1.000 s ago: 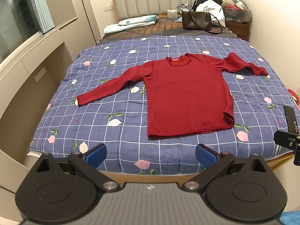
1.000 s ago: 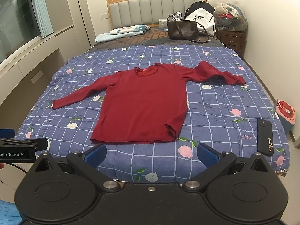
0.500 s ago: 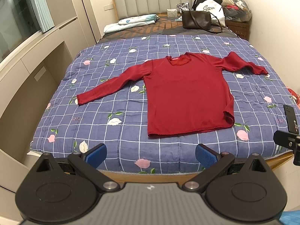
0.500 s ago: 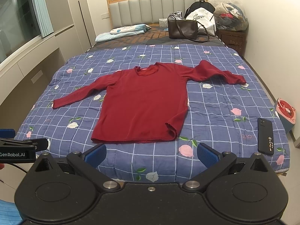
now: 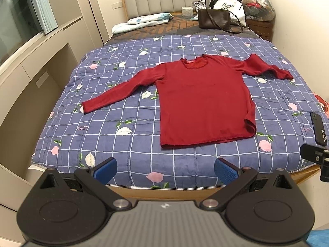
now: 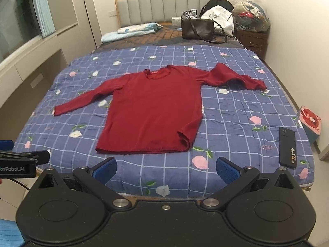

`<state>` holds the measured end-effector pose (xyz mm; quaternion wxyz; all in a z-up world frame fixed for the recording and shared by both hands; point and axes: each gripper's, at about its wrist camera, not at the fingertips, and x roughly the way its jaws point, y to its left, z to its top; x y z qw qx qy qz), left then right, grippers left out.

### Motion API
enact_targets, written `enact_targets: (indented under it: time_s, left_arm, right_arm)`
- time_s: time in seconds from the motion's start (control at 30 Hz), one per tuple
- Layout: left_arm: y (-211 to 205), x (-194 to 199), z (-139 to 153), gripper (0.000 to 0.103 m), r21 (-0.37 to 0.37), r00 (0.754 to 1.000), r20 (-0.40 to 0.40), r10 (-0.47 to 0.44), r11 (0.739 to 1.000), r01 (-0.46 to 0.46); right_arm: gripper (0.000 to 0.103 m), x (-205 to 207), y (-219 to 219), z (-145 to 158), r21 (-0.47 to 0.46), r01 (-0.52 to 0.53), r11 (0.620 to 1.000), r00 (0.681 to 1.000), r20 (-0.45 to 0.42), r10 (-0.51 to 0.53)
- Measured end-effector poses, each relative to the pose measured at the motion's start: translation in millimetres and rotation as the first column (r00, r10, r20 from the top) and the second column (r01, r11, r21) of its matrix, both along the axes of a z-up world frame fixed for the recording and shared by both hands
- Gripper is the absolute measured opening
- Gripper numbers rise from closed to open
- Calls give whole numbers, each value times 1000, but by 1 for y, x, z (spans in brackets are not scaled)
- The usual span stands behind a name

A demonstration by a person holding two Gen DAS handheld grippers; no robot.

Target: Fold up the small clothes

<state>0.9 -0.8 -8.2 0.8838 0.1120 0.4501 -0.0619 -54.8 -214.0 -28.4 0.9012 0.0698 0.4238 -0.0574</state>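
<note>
A dark red long-sleeved top (image 5: pixel 203 100) (image 6: pixel 152 111) lies flat, front up, on the blue checked quilt (image 5: pixel 127 111) (image 6: pixel 232 113), collar toward the headboard. Its left sleeve stretches straight out; the right sleeve is bent and bunched near the shoulder, and the right hem corner is turned up. My left gripper (image 5: pixel 165 169) hovers open at the foot of the bed, short of the hem, holding nothing. My right gripper (image 6: pixel 165 169) is open too, just short of the hem, fingers empty. Each gripper's edge shows in the other's view.
A black phone (image 6: pixel 287 150) (image 5: pixel 318 128) lies on the quilt near the front right corner. A brown handbag (image 6: pixel 197 28), white bags and folded bedding (image 6: pixel 131 29) sit by the headboard. A built-in ledge (image 5: pixel 41 47) runs along the left; a wall lies to the right.
Both views have shifted slightly, so the top sits a touch higher in frame. The top itself has not moved and both grippers stay open.
</note>
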Motion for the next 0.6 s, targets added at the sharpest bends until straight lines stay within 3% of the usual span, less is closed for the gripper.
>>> enact_targets:
  time_s: [0.4,0.6]
  left_arm:
    - [6,11,-13,103,35,996,-89,18,999,-15]
    - [6,17,-17,103,67,995,-102,16,998,-9]
  right_arm:
    - [103,8,5,-3,-37,13,999,996,-83,-16]
    - [103,12,6,-4,-37,30,999,996,-82,-33]
